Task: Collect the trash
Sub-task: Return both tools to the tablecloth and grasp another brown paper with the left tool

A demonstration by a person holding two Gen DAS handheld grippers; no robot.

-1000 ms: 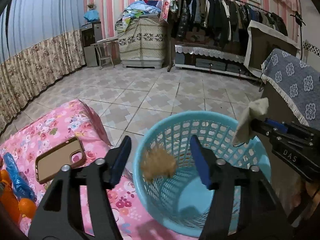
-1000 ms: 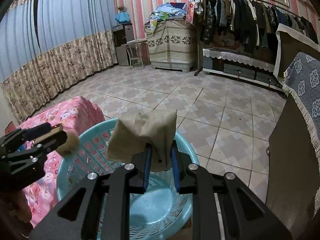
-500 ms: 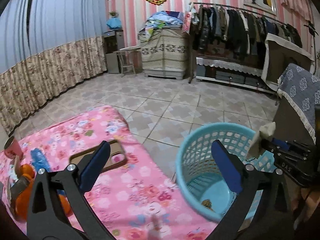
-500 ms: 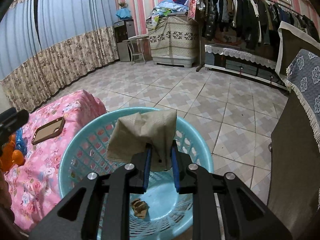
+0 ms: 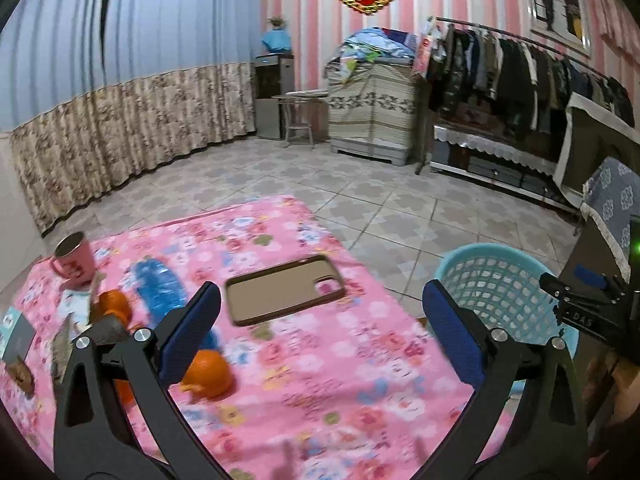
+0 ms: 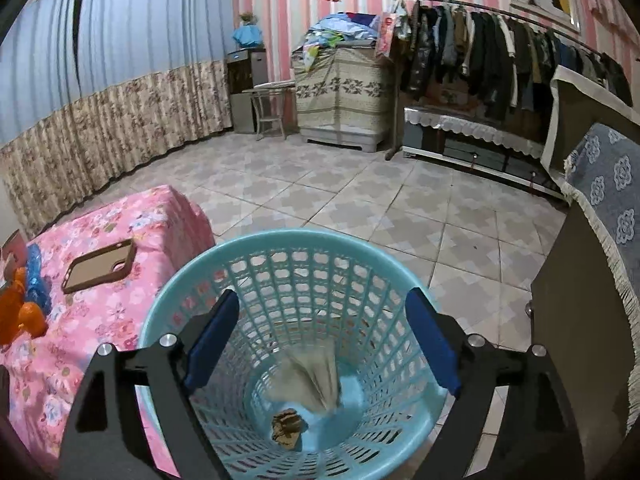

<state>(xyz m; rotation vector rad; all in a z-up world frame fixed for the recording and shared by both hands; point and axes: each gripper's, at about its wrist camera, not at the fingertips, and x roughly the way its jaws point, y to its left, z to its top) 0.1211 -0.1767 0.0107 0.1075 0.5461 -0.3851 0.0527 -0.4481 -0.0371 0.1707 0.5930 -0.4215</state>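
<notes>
A light blue plastic basket (image 6: 256,248) stands on the floor beside the pink floral table (image 6: 120,216); it also shows in the left wrist view (image 5: 492,256). My right gripper (image 6: 320,340) is open above the basket. A beige paper sheet (image 6: 316,376), blurred, is inside the basket, with a brown crumpled wad (image 6: 288,426) on the bottom. My left gripper (image 5: 320,332) is open and empty above the table (image 5: 320,380). Scraps of trash (image 5: 60,344) lie at the table's left edge.
On the table lie a brown phone case (image 5: 284,290), oranges (image 5: 208,372), a blue wrapper (image 5: 160,288), a pink mug (image 5: 74,256) and a small card (image 5: 16,334). A dark cabinet with a blue cloth (image 6: 608,216) stands right of the basket. Tiled floor lies beyond.
My right gripper opened and let go of the beige paper, which dropped into the basket. My left gripper swung left from the basket to over the table.
</notes>
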